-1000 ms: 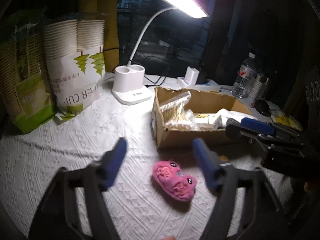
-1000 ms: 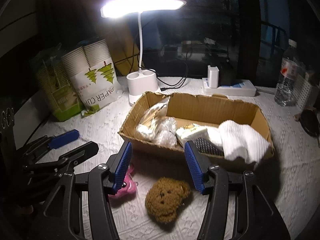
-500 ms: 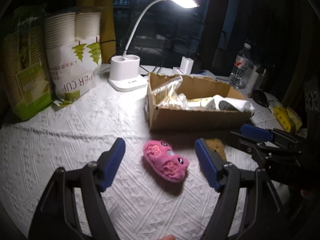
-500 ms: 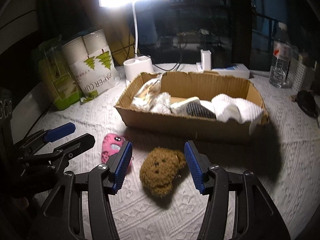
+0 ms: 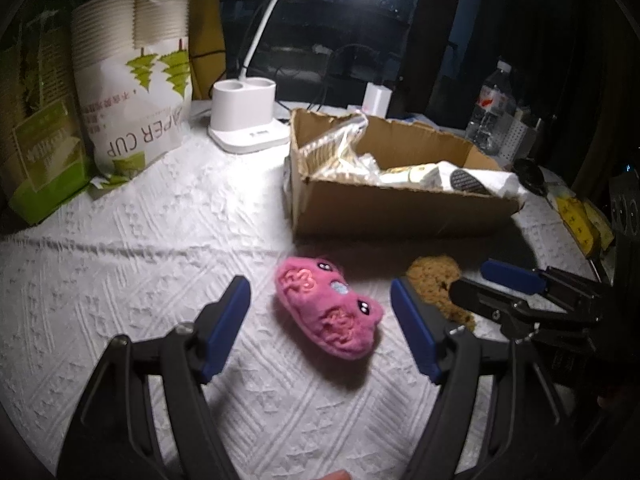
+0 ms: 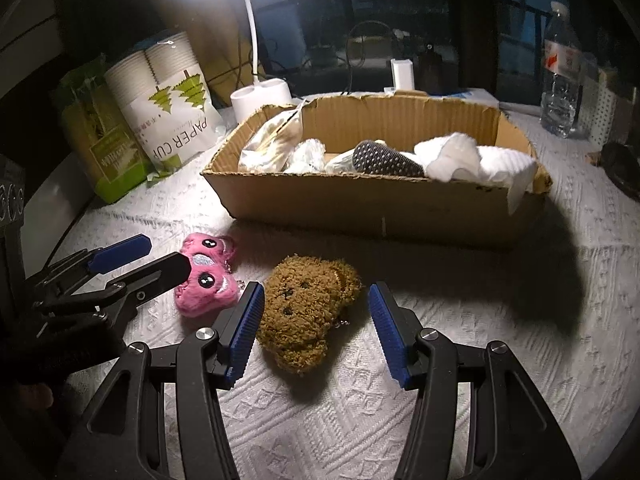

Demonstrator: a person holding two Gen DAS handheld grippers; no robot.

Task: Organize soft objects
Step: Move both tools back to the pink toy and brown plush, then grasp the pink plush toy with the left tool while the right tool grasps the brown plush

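Fingers of the left gripper [image 5: 320, 320] and right gripper [image 6: 314, 330] stand wide apart, holding nothing, one straddling the pink plush toy [image 5: 330, 314], the other the brown plush bear [image 6: 310, 312]. I'd sink each pair to the worktop [image 5: 140, 248] before squeezing mid-body, then lift toward the cardboard box [image 6: 384, 208].

Both wrist views slant down, close, sharing cardboard box [image 5: 400, 212].

A bench [image 6: 460, 360] under a white textured cloth carries a pink plush toy [image 5: 328, 312] and, just beside it, a brown plush bear [image 6: 308, 312]. Behind them sits an open cardboard box [image 6: 380, 208] (already holding soft items), with a lamp base [image 5: 244, 116], paper-cup packs [image 5: 136, 80] and a water bottle [image 6: 560, 68] further back.
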